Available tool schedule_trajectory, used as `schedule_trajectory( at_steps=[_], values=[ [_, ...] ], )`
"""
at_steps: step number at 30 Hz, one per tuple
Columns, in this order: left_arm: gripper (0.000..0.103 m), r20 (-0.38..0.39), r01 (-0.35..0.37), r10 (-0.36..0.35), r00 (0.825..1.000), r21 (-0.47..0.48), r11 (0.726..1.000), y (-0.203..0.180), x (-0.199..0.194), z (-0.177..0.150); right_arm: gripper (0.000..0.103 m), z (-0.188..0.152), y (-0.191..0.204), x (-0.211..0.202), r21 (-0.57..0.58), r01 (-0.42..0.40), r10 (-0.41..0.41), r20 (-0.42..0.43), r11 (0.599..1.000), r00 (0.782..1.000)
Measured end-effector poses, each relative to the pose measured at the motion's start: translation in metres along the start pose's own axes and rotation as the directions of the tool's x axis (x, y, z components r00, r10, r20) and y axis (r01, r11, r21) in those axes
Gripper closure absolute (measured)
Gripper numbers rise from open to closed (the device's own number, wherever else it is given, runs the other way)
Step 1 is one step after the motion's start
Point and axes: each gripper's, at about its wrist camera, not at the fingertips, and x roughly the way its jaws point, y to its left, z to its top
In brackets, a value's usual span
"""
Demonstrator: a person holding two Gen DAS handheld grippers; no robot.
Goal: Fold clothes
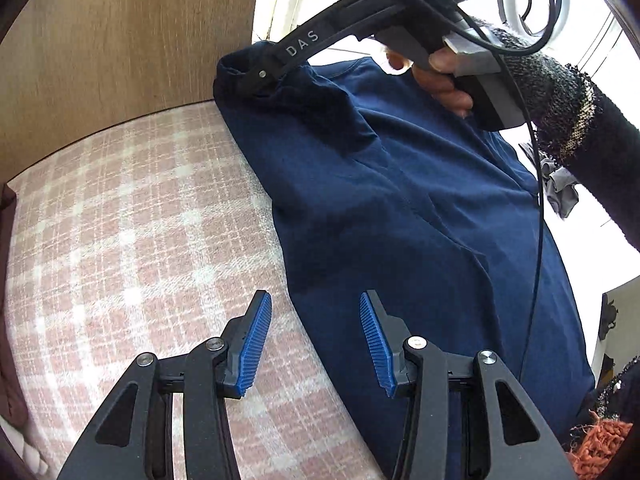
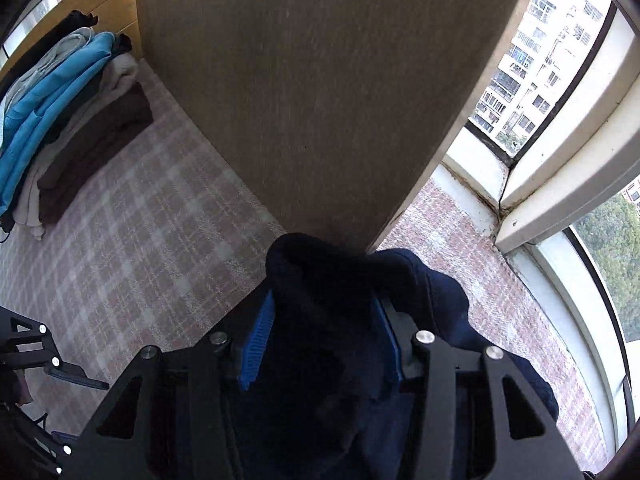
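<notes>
A navy blue shirt hangs above the pink plaid bed cover, lifted by its top corner. My right gripper, held by a hand in a dark knit sleeve, is shut on that bunched corner. In the right wrist view the dark cloth fills the gap between the blue pads of my right gripper. My left gripper stands open low at the shirt's left edge, with nothing gripped. Its dark frame shows at the lower left of the right wrist view.
A stack of folded clothes, blue, beige and brown, lies at the far left of the bed cover. A wooden panel stands behind it, with a window frame to the right. An orange knit item and grey cloth sit at right.
</notes>
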Motion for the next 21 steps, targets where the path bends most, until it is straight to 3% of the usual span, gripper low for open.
schedule_trajectory(
  at_steps=[5,7,9,12,14,17,21],
  values=[
    [0.064,0.008,-0.014,0.014,1.0,0.015,1.0,0.001,0.007,0.003,0.098,-0.004,-0.022,-0.022,0.065,-0.025,0.019,0.088,0.998,0.996],
    [0.07,0.015,-0.019,0.019,1.0,0.021,1.0,0.002,0.007,0.003,0.098,-0.004,-0.034,-0.029,0.108,-0.038,0.025,0.116,0.993,0.993],
    [0.077,0.015,-0.013,0.013,1.0,0.015,1.0,0.004,0.007,0.002,0.098,-0.005,-0.038,-0.019,0.107,0.007,-0.017,0.09,0.994,0.996],
    [0.078,0.015,-0.021,0.021,1.0,0.019,1.0,0.005,0.007,0.002,0.095,-0.004,-0.032,-0.001,0.072,-0.013,0.011,0.026,0.997,1.0],
    [0.081,0.017,-0.044,0.043,0.999,0.026,0.999,0.005,0.007,0.001,0.082,-0.002,-0.036,0.0,0.104,-0.004,0.003,0.006,0.995,1.0],
    [0.085,0.017,-0.079,0.078,0.997,0.025,0.997,0.007,0.005,-0.002,0.064,-0.005,-0.044,-0.026,0.148,-0.028,0.016,0.082,0.989,0.997],
    [0.088,0.022,-0.107,0.107,0.994,0.007,0.994,0.012,-0.001,-0.008,0.06,-0.017,-0.044,-0.052,0.183,-0.086,0.061,0.139,0.979,0.988]
  ],
)
